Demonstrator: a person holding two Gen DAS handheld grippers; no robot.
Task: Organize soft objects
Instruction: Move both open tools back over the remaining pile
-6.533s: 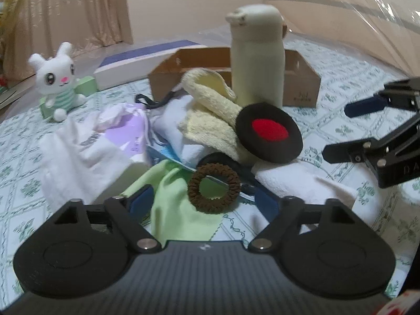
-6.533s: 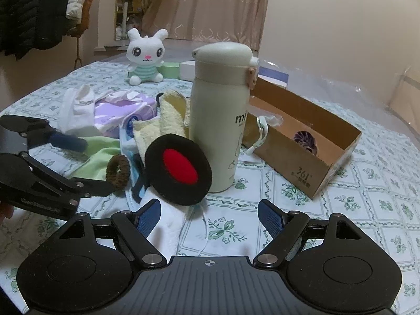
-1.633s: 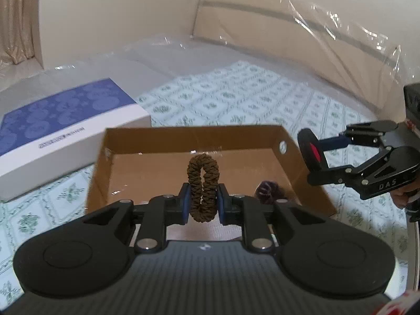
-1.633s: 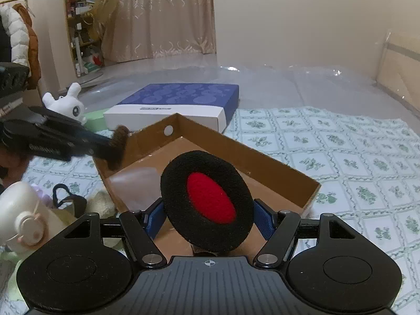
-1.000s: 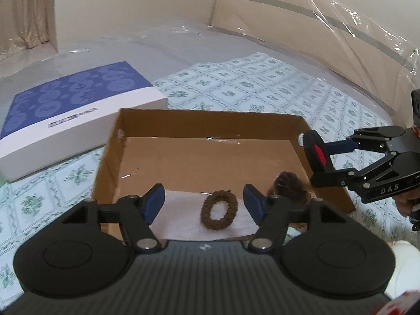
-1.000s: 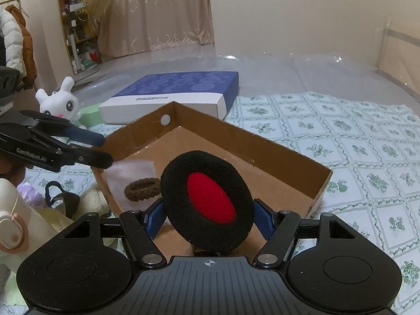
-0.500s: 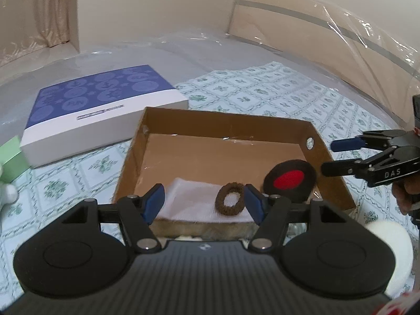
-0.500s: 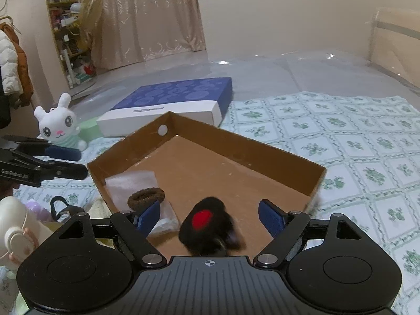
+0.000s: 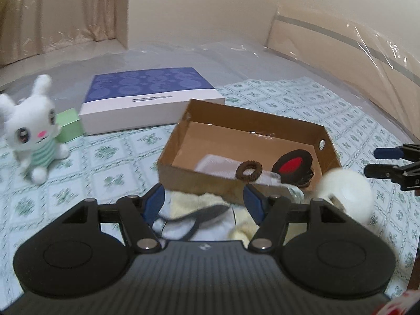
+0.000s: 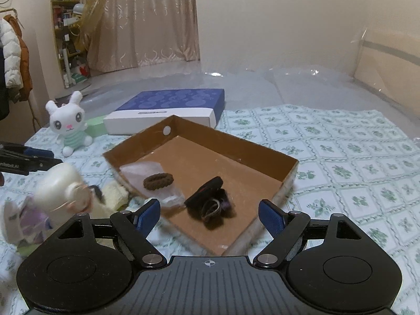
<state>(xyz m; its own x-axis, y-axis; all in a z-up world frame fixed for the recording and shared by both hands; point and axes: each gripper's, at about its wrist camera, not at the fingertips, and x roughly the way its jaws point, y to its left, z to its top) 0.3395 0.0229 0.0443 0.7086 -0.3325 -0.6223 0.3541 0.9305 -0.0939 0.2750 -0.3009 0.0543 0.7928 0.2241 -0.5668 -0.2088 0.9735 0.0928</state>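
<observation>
Both jaws apart, empty | scrunchie point(image 9: 248, 170), pad point(image 9: 293, 163) lie in box point(image 9: 256, 122) | next: left gripper point(image 9: 204, 204) pinches cloth point(image 9: 195, 202) by one fold, clear of bottle point(image 9: 346, 193); right gripper point(image 10: 209, 214) waits

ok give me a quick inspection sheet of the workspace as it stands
surface: green-patterned cloth under clear plastic
job's things: brown scrunchie on white cloth, red-and-black pad and dark hair ties, all inside cardboard box
clutter: cream flask, yellow towel, bunny plush, blue-and-white box, green box
grippers: left gripper open, empty; right gripper open, empty
cables: nothing seen
surroundings: curtains, bookshelf, jackets
</observation>
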